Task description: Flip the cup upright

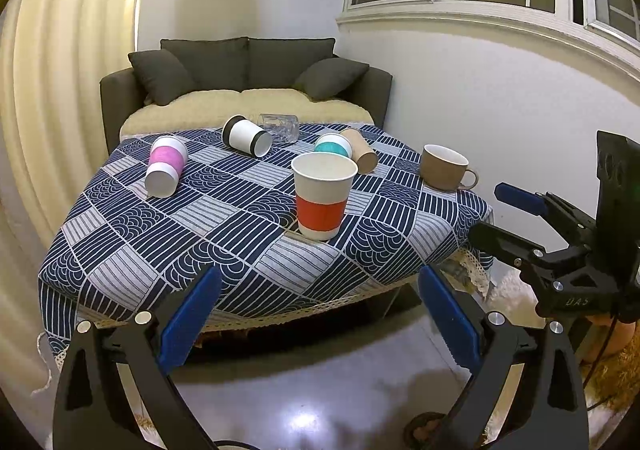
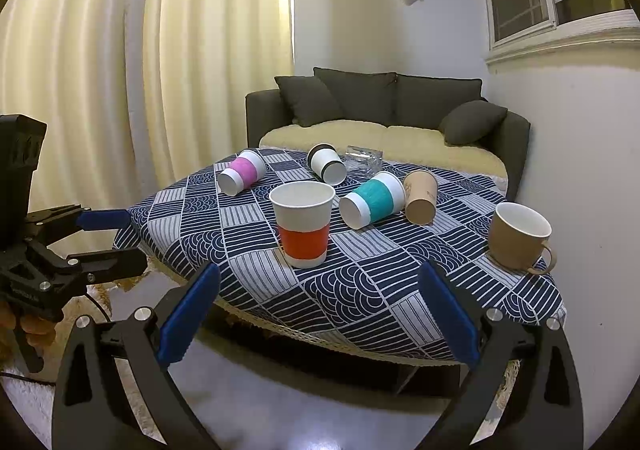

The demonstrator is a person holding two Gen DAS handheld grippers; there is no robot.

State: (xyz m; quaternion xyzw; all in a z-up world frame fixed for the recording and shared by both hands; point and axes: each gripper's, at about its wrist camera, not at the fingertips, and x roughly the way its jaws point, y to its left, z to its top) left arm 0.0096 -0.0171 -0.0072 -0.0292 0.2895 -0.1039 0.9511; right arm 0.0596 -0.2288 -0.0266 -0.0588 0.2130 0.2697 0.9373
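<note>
A white paper cup with a red band (image 1: 323, 195) (image 2: 303, 223) stands upright near the table's front. A pink-banded cup (image 1: 165, 166) (image 2: 241, 172), a black-banded cup (image 1: 246, 135) (image 2: 327, 163), a teal-banded cup (image 1: 333, 145) (image 2: 372, 199) and a plain brown cup (image 1: 361, 150) (image 2: 420, 196) lie on their sides. A clear glass (image 1: 280, 126) (image 2: 363, 160) lies at the back. My left gripper (image 1: 318, 324) is open and empty before the table's front edge. My right gripper (image 2: 320, 324) is open and empty, also off the table.
A brown mug (image 1: 444, 167) (image 2: 519, 237) stands upright at the table's right. The table has a blue patterned cloth (image 1: 168, 250) (image 2: 360, 290). A dark sofa (image 1: 248, 78) stands behind it. Curtains hang left, a wall and window lie right.
</note>
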